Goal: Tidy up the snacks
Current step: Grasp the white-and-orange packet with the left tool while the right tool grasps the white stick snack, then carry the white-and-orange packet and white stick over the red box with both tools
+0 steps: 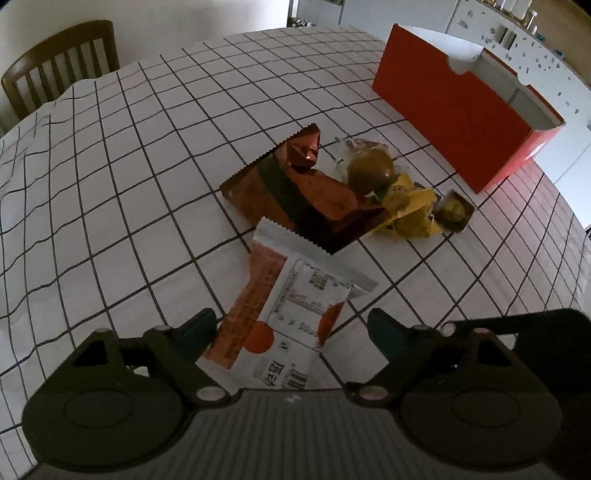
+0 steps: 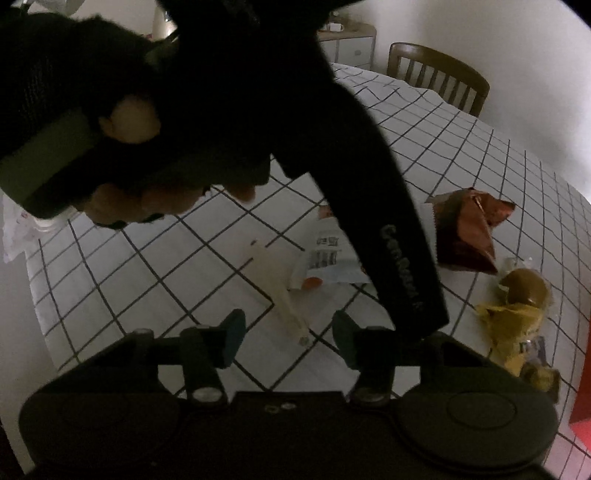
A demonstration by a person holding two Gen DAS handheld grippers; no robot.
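A white and orange snack packet [image 1: 291, 306] lies on the checked tablecloth between the open fingers of my left gripper [image 1: 291, 332]. Beyond it lie a shiny brown-red bag [image 1: 295, 192], a round green-brown wrapped snack [image 1: 369, 168], yellow wrappers [image 1: 410, 210] and a small dark square sweet [image 1: 453, 210]. The red box [image 1: 454, 110] stands open at the back right. My right gripper [image 2: 288, 332] is open above a pale stick-shaped packet [image 2: 277, 280]. The other handle and hand [image 2: 369, 184] hide part of the white packet [image 2: 325, 254]. The brown-red bag [image 2: 465, 232] and round snack [image 2: 524, 288] lie to the right.
A wooden chair [image 1: 62, 62] stands past the table's far edge. White cabinets [image 1: 517, 33] are behind the red box. In the right wrist view a chair [image 2: 439, 74] stands at the far side and a crumpled white wrapper [image 2: 18, 229] lies at the left.
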